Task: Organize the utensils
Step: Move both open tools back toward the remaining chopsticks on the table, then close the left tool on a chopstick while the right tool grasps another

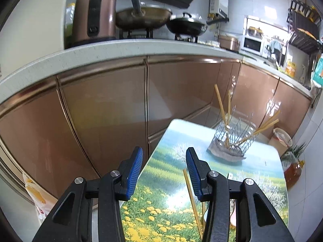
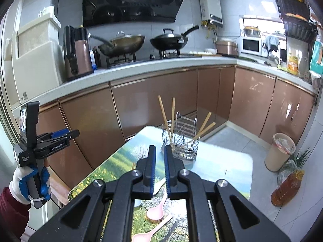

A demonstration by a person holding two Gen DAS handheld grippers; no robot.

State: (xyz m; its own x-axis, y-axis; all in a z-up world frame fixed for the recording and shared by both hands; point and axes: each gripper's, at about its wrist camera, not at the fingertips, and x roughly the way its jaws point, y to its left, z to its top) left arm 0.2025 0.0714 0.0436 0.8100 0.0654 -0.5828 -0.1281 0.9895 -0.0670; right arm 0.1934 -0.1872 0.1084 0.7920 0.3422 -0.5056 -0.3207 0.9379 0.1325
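A wire utensil holder (image 1: 232, 141) (image 2: 184, 143) stands at the far end of the landscape-print table (image 1: 173, 141) (image 2: 222, 161), with several wooden chopsticks (image 1: 221, 109) (image 2: 164, 115) leaning in it. One chopstick (image 1: 191, 197) lies flat on the table beside my left gripper's right finger. Two pink spoons (image 2: 155, 211) (image 2: 149, 236) and a white spoon (image 2: 159, 185) lie near the table's front, partly hidden by my right gripper. My left gripper (image 1: 164, 171) (image 2: 69, 134) is open and empty over the table's left edge. My right gripper (image 2: 159, 161) is shut on nothing, short of the holder.
Brown cabinets (image 2: 153, 104) under a white counter (image 1: 121, 48) run behind and left of the table. Woks (image 2: 125, 42), a thermos (image 2: 78, 54) and a microwave (image 2: 250, 45) sit on the counter. A bin (image 2: 279, 151) and an oil bottle (image 2: 286, 187) stand on the floor at right.
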